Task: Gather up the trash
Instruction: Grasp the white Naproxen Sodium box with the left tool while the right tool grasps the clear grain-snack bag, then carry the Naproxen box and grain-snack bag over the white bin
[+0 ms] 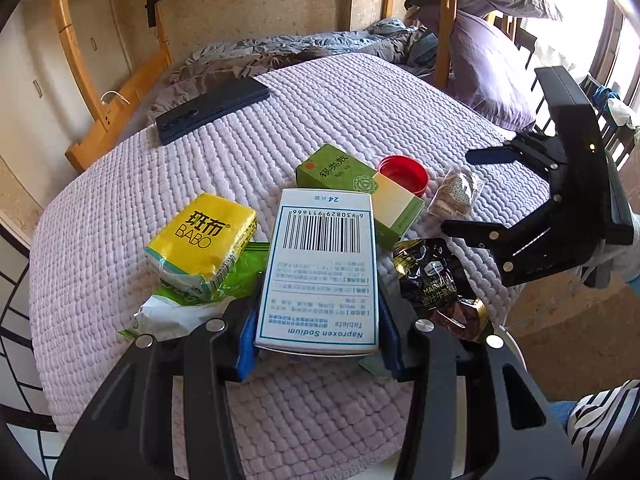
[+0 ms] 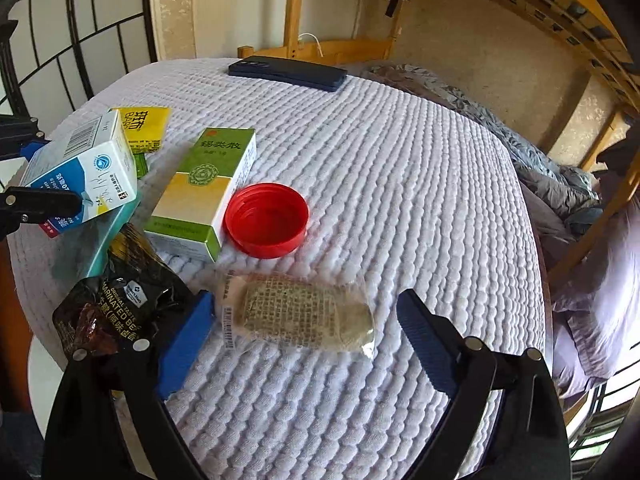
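A home bedroom, pale lilac quilted bedspread (image 1: pixel 320 120) over a mattress, rumpled grey duvet (image 1: pixel 280 52) at its far side, curved light wooden bed frame (image 1: pixel 76 60), purple pillow (image 1: pixel 488 68), beige textured wallpaper (image 2: pixel 480 40), black-framed panelled screen (image 2: pixel 60 20)

Both wrist cameras are looking down at close range along their fingers, from roughly opposite sides, sharing the quilted table (image 1: pixel 360 120) (image 2: pixel 400 160), red lid (image 1: pixel 403 173) (image 2: pixel 267 220) and green box (image 1: pixel 356 184) (image 2: pixel 204 188).
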Demonstrator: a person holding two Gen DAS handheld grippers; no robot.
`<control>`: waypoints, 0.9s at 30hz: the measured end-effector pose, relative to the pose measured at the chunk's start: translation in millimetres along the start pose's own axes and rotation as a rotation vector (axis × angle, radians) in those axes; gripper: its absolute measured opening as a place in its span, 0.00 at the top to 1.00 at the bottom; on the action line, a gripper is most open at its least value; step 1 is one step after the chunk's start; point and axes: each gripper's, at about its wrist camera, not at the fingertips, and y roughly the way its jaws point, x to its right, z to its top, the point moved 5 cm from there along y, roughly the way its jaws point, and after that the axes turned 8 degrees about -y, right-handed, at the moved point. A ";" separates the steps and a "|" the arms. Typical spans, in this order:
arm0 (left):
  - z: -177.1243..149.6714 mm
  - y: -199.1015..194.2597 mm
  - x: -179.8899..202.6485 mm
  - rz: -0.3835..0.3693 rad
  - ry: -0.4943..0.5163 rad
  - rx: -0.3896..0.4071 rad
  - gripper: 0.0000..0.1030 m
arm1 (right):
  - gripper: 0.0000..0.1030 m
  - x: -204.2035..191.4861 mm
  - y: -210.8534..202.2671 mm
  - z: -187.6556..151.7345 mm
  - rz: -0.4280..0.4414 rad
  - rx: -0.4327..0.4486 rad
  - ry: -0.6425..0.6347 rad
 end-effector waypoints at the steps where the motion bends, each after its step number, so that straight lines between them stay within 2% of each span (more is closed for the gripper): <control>1: -0.4 -0.1 -0.5 -0.003 -0.005 0.000 0.52 | 0.12 0.7 0.1 -1.2 -0.002 -0.001 0.020; 6: -0.7 0.9 0.5 -0.002 -0.005 -0.002 0.52 | 0.14 -3.3 4.7 0.4 -0.005 -0.003 0.033; 7: -0.7 0.8 0.5 -0.003 -0.005 -0.002 0.52 | 0.23 -3.9 5.4 1.2 0.005 0.000 0.033; 8: -0.9 0.6 0.4 -0.003 -0.006 -0.001 0.52 | 0.25 -4.1 5.7 1.0 0.021 0.000 0.037; 13: -1.3 -3.7 -2.2 -0.004 -0.016 0.008 0.52 | 0.25 -1.7 -0.1 2.3 0.019 0.008 0.047; 19: -3.2 -10.2 -4.0 -0.013 -0.041 0.009 0.52 | 0.25 -5.3 -27.1 1.6 0.008 0.045 0.037; 27: -14.4 -29.1 4.3 -0.002 -0.049 0.027 0.52 | 0.25 -25.3 -57.4 -6.0 0.081 0.089 0.059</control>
